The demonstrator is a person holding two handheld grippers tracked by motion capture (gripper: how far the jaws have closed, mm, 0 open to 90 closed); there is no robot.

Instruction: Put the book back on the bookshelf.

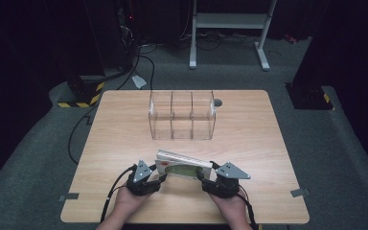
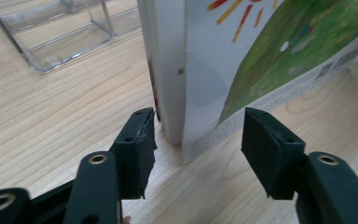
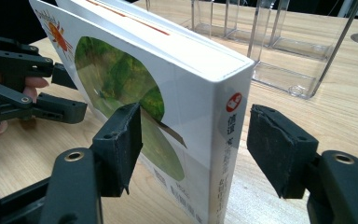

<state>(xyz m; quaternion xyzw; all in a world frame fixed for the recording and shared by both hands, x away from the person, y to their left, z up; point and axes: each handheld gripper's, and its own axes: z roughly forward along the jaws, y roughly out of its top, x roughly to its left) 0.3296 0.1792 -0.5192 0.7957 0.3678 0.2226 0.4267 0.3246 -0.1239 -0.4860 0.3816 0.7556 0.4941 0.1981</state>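
I see the book standing on edge on the table, near side, long axis running left-right between both grippers. Left gripper and right gripper both spread, straddling opposite ends, pads clear — clear organizer lies straight ahead.

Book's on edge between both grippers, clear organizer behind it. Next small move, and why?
Probably close the right gripper on the book at its spine end first. Both sets of jaws straddle the book with gaps showing, so neither grips it. The left gripper is open too, and the book stands short of the clear organizer.
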